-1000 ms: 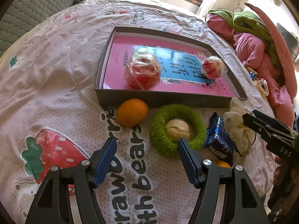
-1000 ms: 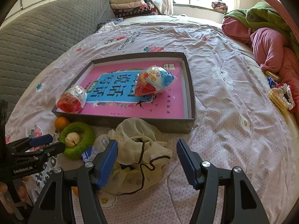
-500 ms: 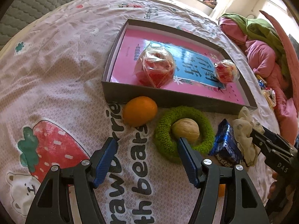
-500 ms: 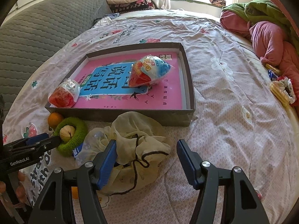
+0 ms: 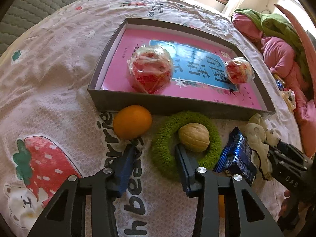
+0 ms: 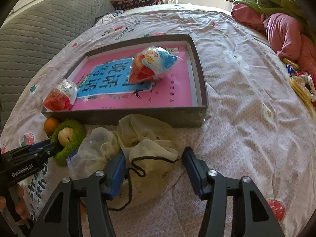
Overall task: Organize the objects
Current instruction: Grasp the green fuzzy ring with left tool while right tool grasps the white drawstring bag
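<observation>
Left claw (image 5: 156,154) has just been closing, its fingers straddling the near edge of the green ring (image 5: 167,158) but not pinching yet; the walnut (image 5: 194,137) sits in that ring, orange (image 5: 132,124) at its 9 o'clock. Right claw (image 6: 154,165) has been closing around the cream bag (image 6: 146,144), not squeezing it; box (image 6: 158,116) at 12.

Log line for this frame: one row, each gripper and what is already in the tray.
left gripper: closing around green ring | right gripper: closing over cloth bag | tray: two snack packs

Black left gripper (image 5: 156,152), blue pads (image 5: 126,163), silver screws (white "GenRobot.AI" lettering).
</observation>
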Action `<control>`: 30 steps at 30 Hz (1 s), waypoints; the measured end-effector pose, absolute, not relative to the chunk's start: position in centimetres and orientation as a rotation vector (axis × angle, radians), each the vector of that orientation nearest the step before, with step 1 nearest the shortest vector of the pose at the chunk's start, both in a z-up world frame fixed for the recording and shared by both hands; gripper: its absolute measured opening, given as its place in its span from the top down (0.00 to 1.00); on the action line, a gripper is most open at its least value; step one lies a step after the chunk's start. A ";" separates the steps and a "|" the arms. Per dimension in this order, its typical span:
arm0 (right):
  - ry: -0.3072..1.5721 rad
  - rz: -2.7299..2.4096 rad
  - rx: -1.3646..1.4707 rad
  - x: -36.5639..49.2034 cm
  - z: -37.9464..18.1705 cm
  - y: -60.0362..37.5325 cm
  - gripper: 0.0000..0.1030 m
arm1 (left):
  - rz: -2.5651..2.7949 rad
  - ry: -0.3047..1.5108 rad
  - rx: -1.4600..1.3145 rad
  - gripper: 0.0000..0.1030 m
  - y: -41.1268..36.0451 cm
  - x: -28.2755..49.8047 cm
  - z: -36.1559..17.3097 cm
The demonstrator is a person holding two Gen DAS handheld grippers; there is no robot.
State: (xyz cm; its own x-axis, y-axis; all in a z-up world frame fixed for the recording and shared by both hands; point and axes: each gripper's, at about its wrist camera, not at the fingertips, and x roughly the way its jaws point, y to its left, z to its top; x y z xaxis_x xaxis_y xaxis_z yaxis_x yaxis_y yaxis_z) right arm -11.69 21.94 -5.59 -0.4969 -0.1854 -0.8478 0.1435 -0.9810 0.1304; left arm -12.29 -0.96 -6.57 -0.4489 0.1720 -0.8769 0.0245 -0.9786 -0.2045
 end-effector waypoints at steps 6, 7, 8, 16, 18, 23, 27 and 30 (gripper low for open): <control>-0.149 -2.547 1.426 -11.7 -5.6 22.7 0.59 | 2.558 -0.327 -1.580 0.75 -0.9 -12.3 -6.6; -0.161 -2.544 1.421 -11.7 -5.6 22.8 0.60 | 2.550 -0.346 -1.577 0.76 -0.9 -12.4 -6.6; -0.173 -2.541 1.415 -11.7 -5.5 22.9 0.62 | 2.545 -0.355 -1.576 0.77 -1.0 -12.4 -6.6; -0.189 -2.526 1.386 -11.4 -5.0 22.7 0.65 | 2.515 -0.460 -1.542 0.87 -1.9 -12.1 -6.2; -0.196 -2.523 1.384 -11.4 -4.9 22.8 0.65 | 2.508 -0.467 -1.520 0.88 -2.0 -11.9 -6.0; -0.233 -2.517 1.378 -11.4 -4.8 23.0 0.65 | 2.528 -0.422 -1.490 0.88 -1.8 -11.5 -5.4; -0.248 -2.517 1.369 -11.3 -4.6 23.2 0.65 | 2.542 -0.428 -1.475 0.88 -1.9 -11.3 -5.2; -0.256 -2.518 1.361 -11.3 -4.5 23.3 0.65 | 2.553 -0.435 -1.452 0.88 -2.2 -11.1 -4.7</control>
State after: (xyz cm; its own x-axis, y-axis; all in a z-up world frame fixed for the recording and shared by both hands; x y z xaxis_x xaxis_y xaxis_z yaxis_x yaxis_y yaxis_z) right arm -11.27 23.31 -4.47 -0.5242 -0.3147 -0.7913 0.1488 -0.9488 0.2787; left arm -11.05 -2.17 -4.73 -0.5102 0.2898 -0.8098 -0.0051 -0.9425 -0.3341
